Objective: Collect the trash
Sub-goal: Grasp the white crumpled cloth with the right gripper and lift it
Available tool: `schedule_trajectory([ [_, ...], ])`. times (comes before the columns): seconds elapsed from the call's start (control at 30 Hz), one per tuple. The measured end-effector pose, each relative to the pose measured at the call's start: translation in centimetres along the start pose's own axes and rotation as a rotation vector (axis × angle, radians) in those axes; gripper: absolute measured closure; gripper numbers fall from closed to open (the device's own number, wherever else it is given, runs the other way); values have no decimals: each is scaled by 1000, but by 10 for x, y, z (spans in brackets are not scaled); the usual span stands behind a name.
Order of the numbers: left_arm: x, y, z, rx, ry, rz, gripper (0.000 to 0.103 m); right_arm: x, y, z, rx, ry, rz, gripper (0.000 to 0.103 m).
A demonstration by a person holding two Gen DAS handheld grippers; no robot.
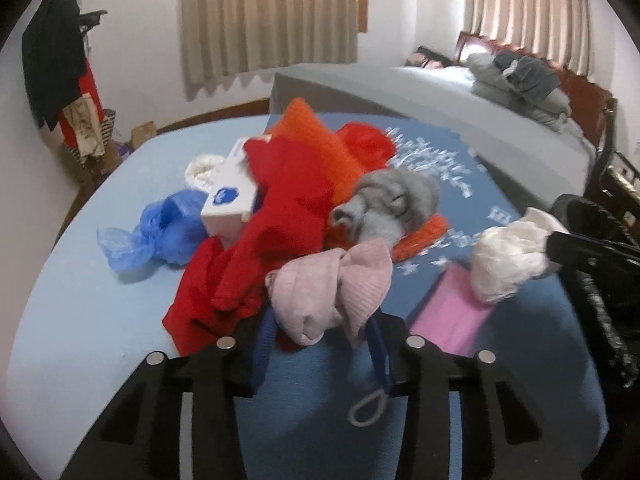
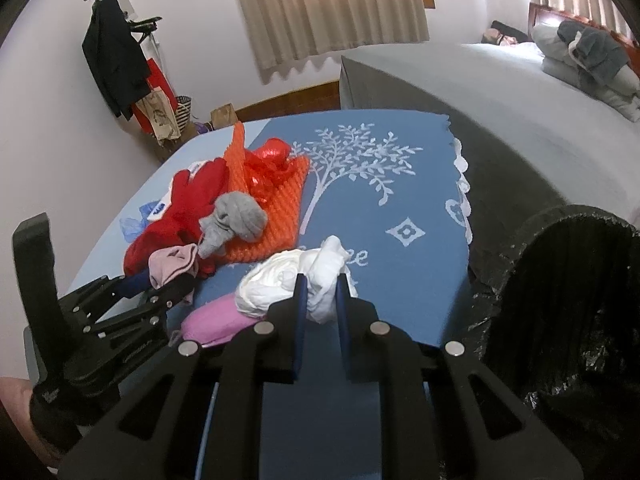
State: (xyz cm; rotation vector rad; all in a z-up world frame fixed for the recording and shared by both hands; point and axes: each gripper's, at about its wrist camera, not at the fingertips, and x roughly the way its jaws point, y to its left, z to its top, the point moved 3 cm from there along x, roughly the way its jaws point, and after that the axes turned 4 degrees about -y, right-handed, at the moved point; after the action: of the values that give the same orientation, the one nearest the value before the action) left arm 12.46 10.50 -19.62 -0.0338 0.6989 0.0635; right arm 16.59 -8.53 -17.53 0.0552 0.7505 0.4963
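My right gripper [image 2: 320, 292] is shut on a crumpled white plastic bag [image 2: 288, 280] and holds it just above the blue cloth; the bag also shows in the left wrist view [image 1: 508, 264]. My left gripper [image 1: 320, 332] is open around a pale pink sock [image 1: 336, 292], whose lower edge lies between the fingers. The pile holds a crumpled blue plastic bag [image 1: 156, 236], a red plastic bag [image 1: 368, 144], a white box [image 1: 230, 196], red and orange cloths and a grey sock [image 1: 392, 204].
A black-lined trash bin [image 2: 568, 304] stands at the right, beside the table edge. A pink pad [image 1: 448, 316] lies on the blue tree-print cloth [image 2: 380, 200]. A bed [image 2: 500, 80] is behind, a coat rack [image 2: 112, 52] at the far left.
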Motion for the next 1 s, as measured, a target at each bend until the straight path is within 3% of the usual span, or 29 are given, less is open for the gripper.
schedule_trajectory([
  [0.3, -40, -18, 23, 18, -100, -38, 63, -30, -4, 14, 9, -66, 5, 89],
  [0.37, -43, -23, 28, 27, -108, -45, 63, -39, -8, 17, 13, -79, 5, 95],
  [0.57, -39, -35, 30, 36, -95, -66, 63, -43, -17, 14, 26, -62, -4, 95],
  [0.7, -31, -34, 19, 40, -60, -59, 63, -29, -17, 0, 33, -10, -16, 82],
  [0.77, -29, -32, 14, 40, -48, -48, 63, -22, -16, -6, 21, 3, -29, 65],
  [0.83, -27, -29, 12, 39, -42, -41, 63, -16, -15, -10, 12, 12, -49, 56],
  [1.0, -24, -24, 11, 37, -39, -27, 63, 0, -18, -12, 8, 34, -71, 42],
])
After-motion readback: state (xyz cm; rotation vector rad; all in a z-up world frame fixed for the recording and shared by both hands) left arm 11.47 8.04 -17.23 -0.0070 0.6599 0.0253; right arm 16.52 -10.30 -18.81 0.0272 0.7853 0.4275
